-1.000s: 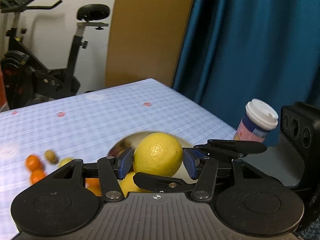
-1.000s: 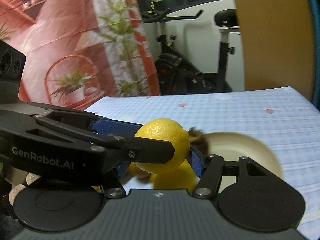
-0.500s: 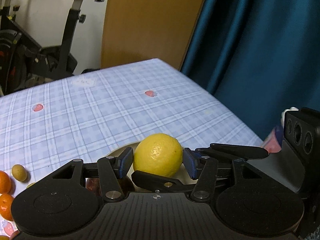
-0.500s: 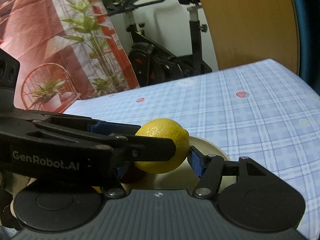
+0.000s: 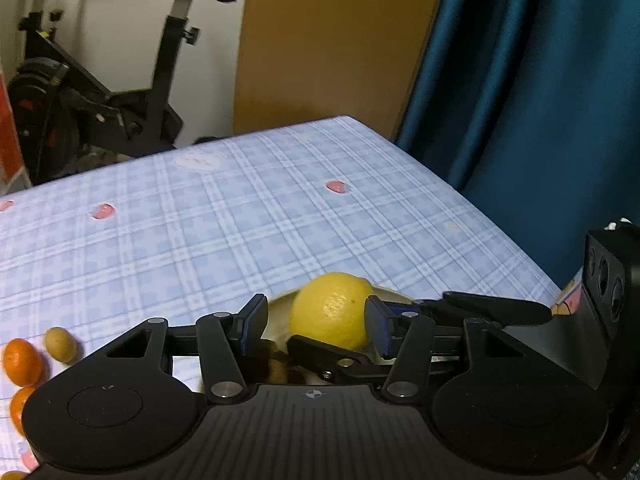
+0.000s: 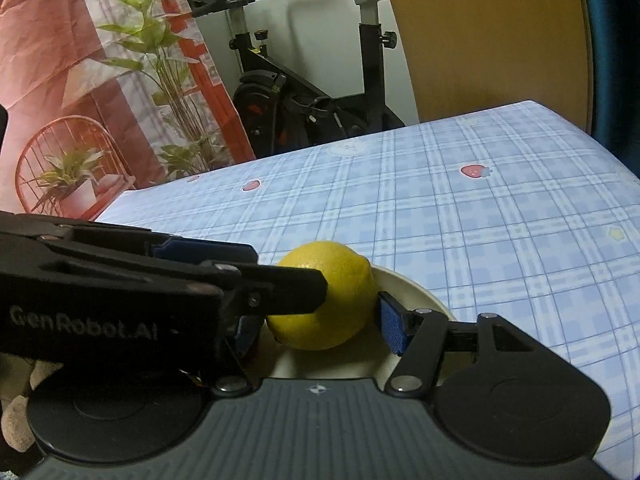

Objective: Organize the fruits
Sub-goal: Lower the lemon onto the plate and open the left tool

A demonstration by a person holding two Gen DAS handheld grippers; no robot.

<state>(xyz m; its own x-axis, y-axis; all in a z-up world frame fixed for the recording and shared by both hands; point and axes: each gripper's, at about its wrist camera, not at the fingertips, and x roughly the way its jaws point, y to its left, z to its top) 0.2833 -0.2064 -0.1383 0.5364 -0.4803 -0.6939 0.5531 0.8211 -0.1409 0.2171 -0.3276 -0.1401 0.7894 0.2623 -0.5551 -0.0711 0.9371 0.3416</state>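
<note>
Item: lemon, over plate on tabletop. Right tongs clenched on it; left tongs touching one side only, grip uncertain. Risk: uneven release rolls it off the rim.

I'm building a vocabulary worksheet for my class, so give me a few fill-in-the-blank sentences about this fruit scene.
1. The lemon is ___ in colour.
2. The checked tablecloth is printed with small red ___.
3. Beyond the tablecloth stands a black exercise ___.
4. In the left wrist view, the small orange fruits lie at the picture's ___ edge.

Missing words: yellow; strawberries; bike; left.
</note>
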